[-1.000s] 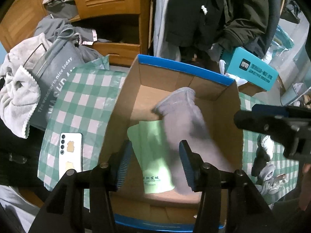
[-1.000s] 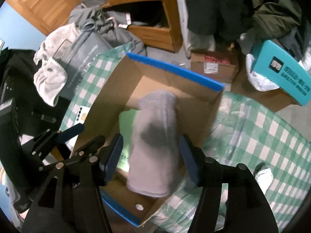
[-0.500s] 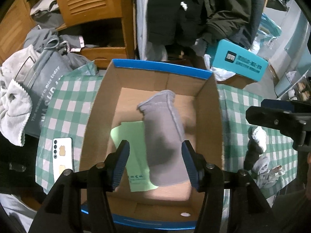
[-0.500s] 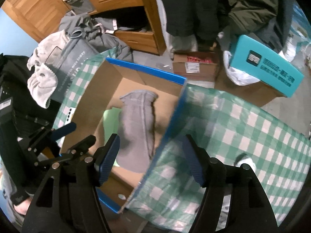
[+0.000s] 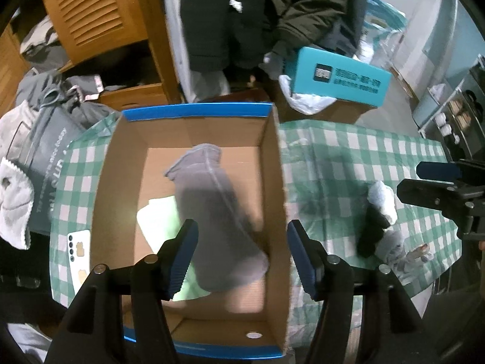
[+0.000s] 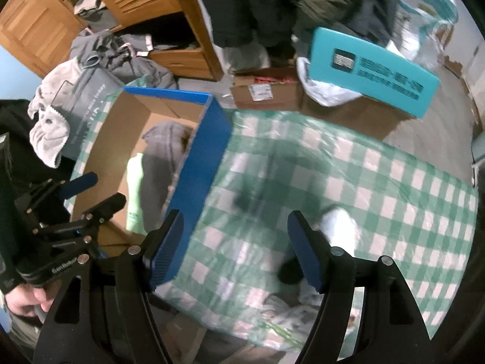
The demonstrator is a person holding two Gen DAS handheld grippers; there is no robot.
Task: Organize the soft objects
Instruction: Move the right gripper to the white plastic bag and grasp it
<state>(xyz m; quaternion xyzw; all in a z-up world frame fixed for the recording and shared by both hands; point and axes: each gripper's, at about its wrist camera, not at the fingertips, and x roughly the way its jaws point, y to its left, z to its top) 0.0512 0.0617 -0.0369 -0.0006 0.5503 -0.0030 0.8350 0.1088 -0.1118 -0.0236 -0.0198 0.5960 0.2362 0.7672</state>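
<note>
A grey sock [image 5: 218, 218] lies in the open cardboard box [image 5: 272, 182] with blue rims, partly over a pale green sheet [image 5: 157, 221]. It also shows in the right wrist view [image 6: 160, 163], behind the box wall [image 6: 200, 163]. My left gripper [image 5: 242, 257] is open and empty above the box. My right gripper [image 6: 236, 248] is open and empty above the green checked cloth [image 6: 379, 188]. A small pile of white, black and grey soft items [image 5: 379, 221] lies on the cloth to the right of the box, close to my right gripper [image 5: 436, 182].
A white phone [image 5: 78, 254] lies left of the box. A grey bag and towels [image 5: 27, 182] hang at the far left. A teal box [image 5: 339, 79] on a carton, dark coats and a wooden cabinet [image 5: 100, 21] stand beyond the table.
Both grippers have swung right and pulled back. The right gripper has moved from above the box to above the checked cloth. The grey sock stays in the box.
</note>
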